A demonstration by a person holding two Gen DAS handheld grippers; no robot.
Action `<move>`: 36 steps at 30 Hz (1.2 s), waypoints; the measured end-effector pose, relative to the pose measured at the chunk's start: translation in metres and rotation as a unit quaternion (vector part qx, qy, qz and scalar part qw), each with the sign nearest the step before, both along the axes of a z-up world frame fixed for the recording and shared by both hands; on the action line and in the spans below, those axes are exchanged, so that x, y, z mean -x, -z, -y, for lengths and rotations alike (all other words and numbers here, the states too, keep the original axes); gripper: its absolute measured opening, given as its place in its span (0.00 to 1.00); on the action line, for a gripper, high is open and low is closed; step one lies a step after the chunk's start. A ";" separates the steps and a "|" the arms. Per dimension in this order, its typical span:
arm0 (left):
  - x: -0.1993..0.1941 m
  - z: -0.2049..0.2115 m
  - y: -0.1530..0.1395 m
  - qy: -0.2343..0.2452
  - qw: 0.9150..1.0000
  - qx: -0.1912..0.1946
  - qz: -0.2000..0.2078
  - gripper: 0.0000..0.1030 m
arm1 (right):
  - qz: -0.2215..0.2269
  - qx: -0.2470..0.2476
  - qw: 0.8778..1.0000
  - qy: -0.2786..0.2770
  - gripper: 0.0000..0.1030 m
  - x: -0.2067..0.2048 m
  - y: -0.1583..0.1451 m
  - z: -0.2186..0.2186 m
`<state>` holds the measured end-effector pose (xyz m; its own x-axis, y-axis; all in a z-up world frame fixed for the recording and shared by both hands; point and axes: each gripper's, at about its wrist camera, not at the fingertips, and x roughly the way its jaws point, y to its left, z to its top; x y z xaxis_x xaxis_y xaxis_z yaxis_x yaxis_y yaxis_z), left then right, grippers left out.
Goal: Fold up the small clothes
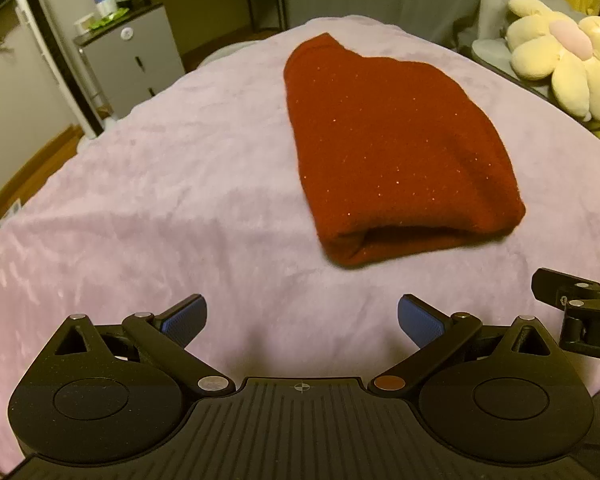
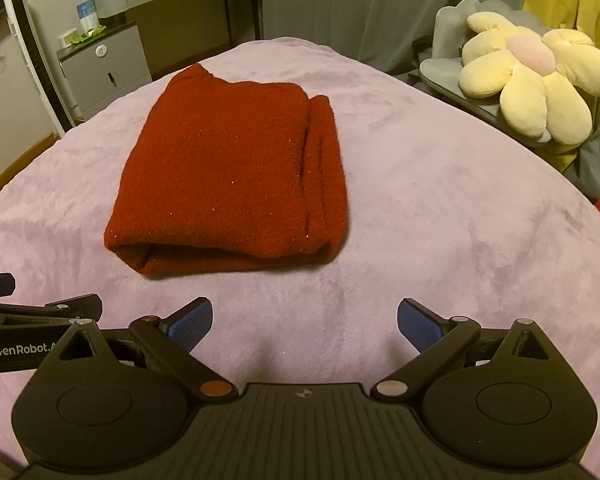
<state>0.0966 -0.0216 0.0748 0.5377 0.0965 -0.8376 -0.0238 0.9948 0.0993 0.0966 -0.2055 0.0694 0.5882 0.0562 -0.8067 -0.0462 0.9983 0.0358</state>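
Lilac plush blanket spread wide over the bed. Folded dark red knit garment lying flat at mid-blanket, layered edges along its right side, rolled fold toward the cameras. Yellow flower cushion off to the right. Left gripper and right gripper side by side near the garment, apart from it, jaws released and empty.

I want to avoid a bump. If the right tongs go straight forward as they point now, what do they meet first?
Probably the near folded edge of the red garment on the purple blanket. The right tongs are open with only bare blanket before them; how high they are held is unclear.
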 end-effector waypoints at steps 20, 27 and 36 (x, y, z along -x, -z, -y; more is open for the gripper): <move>0.000 0.001 0.004 0.001 1.000 -0.003 -0.001 1.00 | -0.003 -0.003 1.000 -0.001 0.96 -0.001 0.005 0.002; 0.000 0.001 0.007 0.002 1.000 -0.009 -0.004 1.00 | 0.000 -0.005 1.000 0.001 0.96 0.000 0.006 0.002; 0.002 0.001 0.007 -0.004 1.000 -0.008 -0.003 1.00 | 0.001 -0.003 1.000 0.000 0.96 0.001 0.006 0.001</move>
<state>0.0946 -0.0221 0.0676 0.5312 0.1130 -0.8397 -0.0303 0.9930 0.1144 0.0954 -0.2061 0.0629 0.5892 0.0611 -0.8057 -0.0458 0.9981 0.0422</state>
